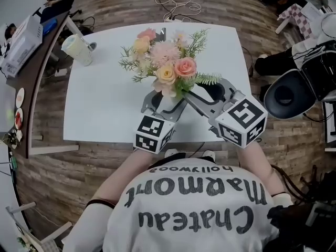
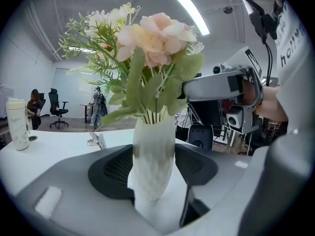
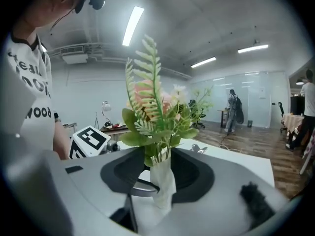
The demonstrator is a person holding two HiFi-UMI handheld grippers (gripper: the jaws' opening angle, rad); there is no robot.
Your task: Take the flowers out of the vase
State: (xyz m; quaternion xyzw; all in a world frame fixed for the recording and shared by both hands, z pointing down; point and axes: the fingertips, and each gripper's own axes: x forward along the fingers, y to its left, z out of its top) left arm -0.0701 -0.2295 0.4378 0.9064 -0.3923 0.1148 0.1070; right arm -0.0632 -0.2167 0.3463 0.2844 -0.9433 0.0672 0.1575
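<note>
A white ribbed vase (image 2: pixel 153 156) stands near the front of the white table (image 1: pixel 100 104), holding a bunch of pink, peach and yellow flowers (image 1: pixel 167 62) with green fern sprigs. My left gripper (image 1: pixel 167 103) is shut on the vase body, and both dark pads press its sides in the left gripper view. From the right, my right gripper (image 1: pixel 208 94) reaches in at the height of the vase mouth. In the right gripper view the vase (image 3: pixel 162 183) and the stems (image 3: pixel 158 154) sit between its jaws, which stand open with gaps on both sides.
A cream tumbler (image 1: pixel 79 49) stands at the table's far left corner, and a small metal object (image 1: pixel 161 34) lies at the far edge behind the flowers. A brown desk (image 1: pixel 31 72) runs along the left. A black office chair (image 1: pixel 289 94) is on the right.
</note>
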